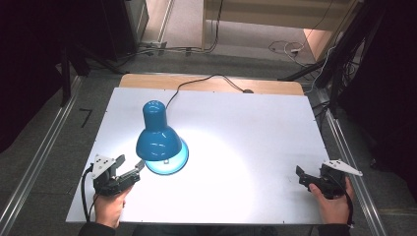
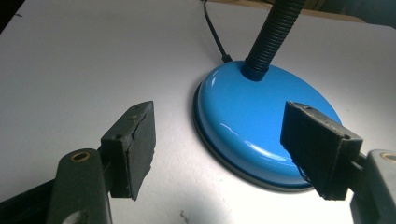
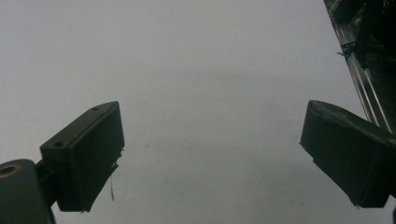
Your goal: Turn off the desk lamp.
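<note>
Closing in: left hand-held gripper [image 1: 132, 169] sits at lower left of the high view, jaws wide apart and gripping nothing, aimed at the lamp's foot.
Lamp: glossy blue metal desk lamp [image 1: 158, 140] stands left of centre on the white table [image 1: 255, 128], shade tipped down, so the light pools on the board in front of it.
Base: round blue base [image 2: 261, 126] fills centre-right of the left gripper view, just beyond the pads; the right pad overlaps its rim in the frame, and I cannot tell if it touches.
Neck: black ribbed gooseneck [image 2: 273, 39] rises from the base's middle, cord [image 1: 206, 81] trailing to the far edge.
Right hand-held gripper [image 1: 307, 178]: lower right, well apart from the lamp, jaws spread, parked over bare table — waiting, I'd say.
</note>
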### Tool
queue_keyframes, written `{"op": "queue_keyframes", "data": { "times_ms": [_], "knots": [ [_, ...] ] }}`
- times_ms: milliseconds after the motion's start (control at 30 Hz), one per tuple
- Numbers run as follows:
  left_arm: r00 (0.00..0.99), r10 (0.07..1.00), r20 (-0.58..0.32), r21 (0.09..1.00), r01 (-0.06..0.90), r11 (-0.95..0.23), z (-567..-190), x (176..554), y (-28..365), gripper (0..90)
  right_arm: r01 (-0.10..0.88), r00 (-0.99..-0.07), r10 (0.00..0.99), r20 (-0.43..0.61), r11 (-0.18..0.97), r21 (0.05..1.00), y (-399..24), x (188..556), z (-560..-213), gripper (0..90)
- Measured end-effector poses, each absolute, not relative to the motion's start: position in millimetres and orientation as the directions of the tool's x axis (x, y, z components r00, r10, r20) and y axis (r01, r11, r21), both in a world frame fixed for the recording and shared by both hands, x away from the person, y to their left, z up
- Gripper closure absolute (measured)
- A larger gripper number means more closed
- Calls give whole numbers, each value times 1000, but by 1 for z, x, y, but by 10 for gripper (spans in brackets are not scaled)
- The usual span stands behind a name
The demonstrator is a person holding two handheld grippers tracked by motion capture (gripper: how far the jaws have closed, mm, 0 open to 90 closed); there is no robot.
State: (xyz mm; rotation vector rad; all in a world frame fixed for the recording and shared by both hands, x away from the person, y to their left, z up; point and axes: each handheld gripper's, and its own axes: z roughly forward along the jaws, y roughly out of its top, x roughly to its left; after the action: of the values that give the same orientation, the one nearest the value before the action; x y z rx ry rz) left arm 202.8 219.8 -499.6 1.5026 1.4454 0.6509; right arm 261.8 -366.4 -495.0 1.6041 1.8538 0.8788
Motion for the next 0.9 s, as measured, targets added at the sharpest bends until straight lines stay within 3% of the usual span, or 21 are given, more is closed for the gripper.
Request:
{"op": "queue_keyframes", "data": {
  "times_ms": [533,900],
  "knots": [
    [189,963,-191,876,475,81,-502,207,208,391,642,-155,988,22,84,762,-367,261,-495,49],
    [215,959,-187,881,469,67,-502,211,201,571,647,-153,988,23,83,758,-366,261,-495,49]
  ]
}}
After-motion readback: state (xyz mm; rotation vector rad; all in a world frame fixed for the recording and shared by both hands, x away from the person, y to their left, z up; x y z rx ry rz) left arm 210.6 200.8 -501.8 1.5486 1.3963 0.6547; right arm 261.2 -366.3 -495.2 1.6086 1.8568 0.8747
